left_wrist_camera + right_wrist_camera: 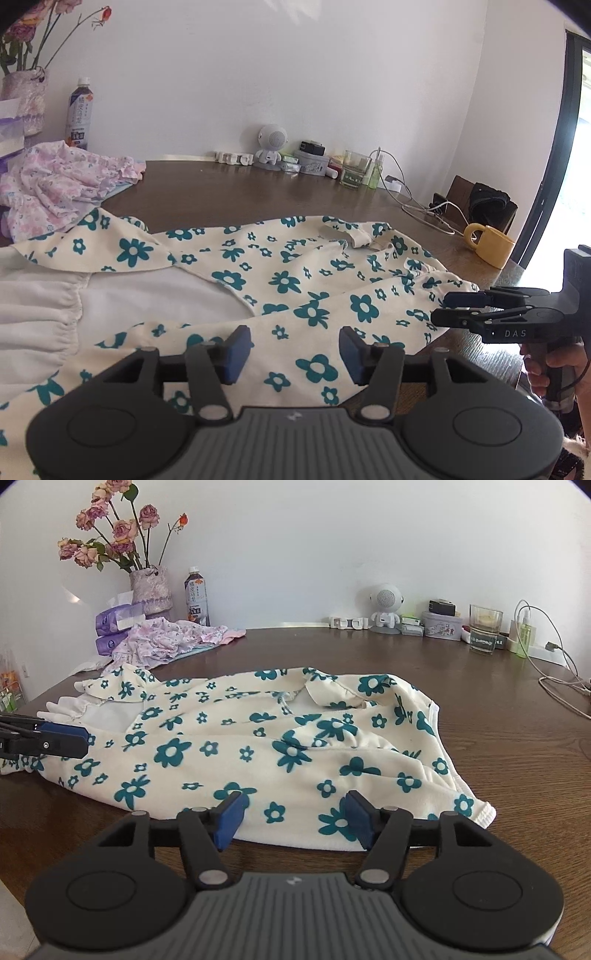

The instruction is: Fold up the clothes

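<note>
The left hand-held gripper (295, 349) is held with its blue pads apart over the near edge of the floral garment (295, 280), nothing being clamped between them. The right hand-held gripper (293, 818) is likewise spread, its pads poised just above the garment's near hem, with no cloth caught. In the left wrist view it is seen side-on at the garment's right end, gripped by a hand (554, 365); whether cloth is touched there cannot be told.

The step in hand is judged to be the approach for a first grasp: the garment has not yet been folded. The next move would call for both pairs of pads to be lowered onto the near edge and closed on it, so that the cloth can be lifted and laid over.

The garment, cream with teal flowers and a white lining, is spread loosely across the middle of the dark wooden counter (498, 738), rumpled, with one part turned back. A pink floral cloth (166, 642) is heaped at the far left, and a yellow mug (491, 245) stands near the right edge.
</note>
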A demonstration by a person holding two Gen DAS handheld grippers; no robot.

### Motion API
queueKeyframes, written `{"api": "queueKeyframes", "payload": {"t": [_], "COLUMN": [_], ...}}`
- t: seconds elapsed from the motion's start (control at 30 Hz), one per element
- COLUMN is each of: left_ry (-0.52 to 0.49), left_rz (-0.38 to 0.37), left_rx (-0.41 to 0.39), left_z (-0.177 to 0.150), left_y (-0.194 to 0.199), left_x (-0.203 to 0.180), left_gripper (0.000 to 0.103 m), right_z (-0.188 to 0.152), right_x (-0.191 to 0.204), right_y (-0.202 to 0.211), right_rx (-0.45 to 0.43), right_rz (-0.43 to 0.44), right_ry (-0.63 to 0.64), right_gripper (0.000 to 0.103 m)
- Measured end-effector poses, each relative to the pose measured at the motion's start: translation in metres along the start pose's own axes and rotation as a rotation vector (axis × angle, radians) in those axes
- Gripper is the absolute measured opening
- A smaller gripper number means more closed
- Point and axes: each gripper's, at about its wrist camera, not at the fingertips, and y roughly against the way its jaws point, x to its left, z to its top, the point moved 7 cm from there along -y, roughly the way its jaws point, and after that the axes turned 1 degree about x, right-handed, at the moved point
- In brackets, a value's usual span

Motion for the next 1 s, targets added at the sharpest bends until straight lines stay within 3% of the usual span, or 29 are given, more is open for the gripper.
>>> {"api": "queueKeyframes", "payload": {"t": [0.1,0.17,0.23,0.3,0.47,1.0], "left_ry": [-0.007,-0.022,-0.056,-0.082,-0.090,-0.041], "left_rz": [0.034,0.056,0.079,0.105,0.138,0.173], "left_rx": [-0.007,-0.002,0.005,0.016,0.031,-0.025], "left_z": [0.000,-0.001,-0.004,-0.008,-0.017,-0.020], "left_y": [0.000,-0.002,-0.004,-0.007,-0.011,0.021], "left_x": [-0.005,-0.010,-0.016,-0.018,-0.010,0.013], "left_gripper": [0.057,0.054,0.044,0.038,0.027,0.026], "right_z": [0.012,0.020,0.024,0.024,0.016,0.015], "right_x": [0.019,0.035,0.052,0.065,0.075,0.072], "right_y": [-0.001,-0.009,-0.019,-0.030,-0.050,-0.050], "right_rx": [-0.038,-0.040,-0.018,0.010,0.057,0.056], "right_rz": [0.033,0.064,0.105,0.114,0.089,0.084], "right_ry": [0.009,0.021,0.045,0.078,0.121,0.126], "right_gripper": [0.061,0.054,0.041,0.038,0.037,0.037]}}
